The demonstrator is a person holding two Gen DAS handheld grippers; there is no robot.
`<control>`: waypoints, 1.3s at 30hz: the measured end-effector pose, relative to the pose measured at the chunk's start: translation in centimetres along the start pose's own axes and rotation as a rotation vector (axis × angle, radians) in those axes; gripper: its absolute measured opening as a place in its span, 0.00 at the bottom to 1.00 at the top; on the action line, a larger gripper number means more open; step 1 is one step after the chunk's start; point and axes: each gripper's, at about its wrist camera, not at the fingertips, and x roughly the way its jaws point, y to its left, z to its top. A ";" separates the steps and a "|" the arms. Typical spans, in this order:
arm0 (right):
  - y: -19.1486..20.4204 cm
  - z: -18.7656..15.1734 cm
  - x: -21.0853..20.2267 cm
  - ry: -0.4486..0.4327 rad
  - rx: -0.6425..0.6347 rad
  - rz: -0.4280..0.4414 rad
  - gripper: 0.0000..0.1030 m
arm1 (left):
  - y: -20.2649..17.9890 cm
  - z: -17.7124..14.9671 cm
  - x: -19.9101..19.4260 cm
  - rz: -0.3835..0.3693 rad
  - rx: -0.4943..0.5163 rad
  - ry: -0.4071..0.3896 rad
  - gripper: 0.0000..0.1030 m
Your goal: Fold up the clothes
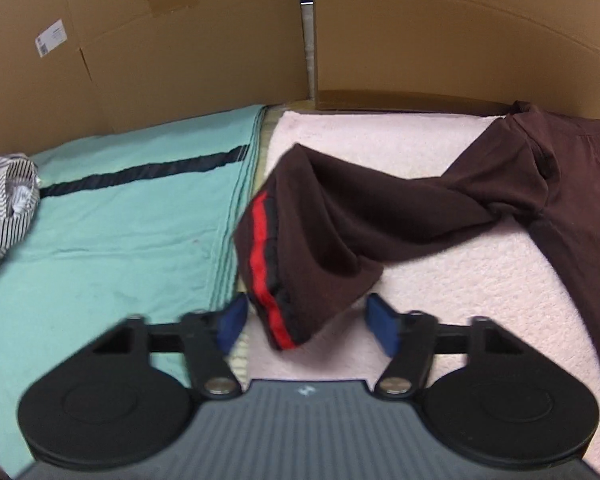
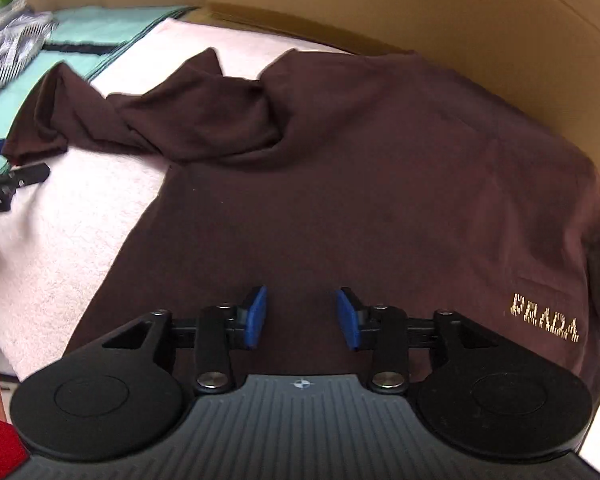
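1. The left tool (image 1: 306,322) has its two blue pads spread wide and grips nothing; the cuff (image 1: 270,276) of the sleeve (image 1: 360,220) sits between and just ahead of the pads, and whether it touches either pad cannot be told.
2. The right tool (image 2: 302,318) is also wide apart and empty, its pads poised over the body of the shirt (image 2: 340,184), near the hem.
3. One dark brown shirt lies spread on a pink towel (image 2: 60,240); its body fills the right side, up against the cardboard wall (image 2: 460,20).
4. One sleeve is in view, twisted and bunched, running leftward from the shoulder across the towel; its end reaches the towel's left edge.
5. The cuff carries one red stripe beside a black one.
6. One line of gold lettering (image 2: 546,322) sits low on the shirt, to the right of the right tool.
7. One teal cloth (image 1: 120,220) with a dark stripe lies left of the towel, edge to edge with it.
8. One crumpled striped garment (image 1: 4,204), black and white, rests on the teal cloth's far left side, well apart from the shirt.
9. Cardboard panels stand behind everything; one white label (image 1: 51,38) is stuck on the left panel.
10. From the right wrist, part of the left tool shows at the left edge, beside the sleeve's end.
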 end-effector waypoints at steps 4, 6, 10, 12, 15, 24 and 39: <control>0.3 -0.5 0.1 -0.019 0.013 -0.043 0.64 | 4.3 1.7 -0.8 0.072 -0.156 -0.045 0.09; -0.2 -0.6 0.3 -0.017 0.060 -0.034 0.67 | 7.1 2.6 -1.8 0.114 -0.277 -0.099 0.08; -0.2 -0.5 0.7 -0.018 0.078 -0.031 0.72 | 10.1 4.5 -5.3 0.136 -0.392 -0.240 0.08; -0.3 -0.5 0.6 -0.020 0.076 -0.033 0.74 | 11.0 5.0 -7.0 0.141 -0.430 -0.292 0.08; -0.5 -0.5 0.6 -0.021 0.084 -0.026 0.75 | 12.5 4.0 -8.0 0.195 -0.501 -0.302 0.08; -0.5 1.2 -1.6 -0.133 0.041 -0.012 0.51 | 12.1 -2.3 -4.7 0.240 -0.497 -0.007 0.09; 2.3 14.7 7.6 -0.099 -0.102 -0.007 0.16 | 12.9 -0.2 -5.5 0.164 -0.570 -0.086 0.10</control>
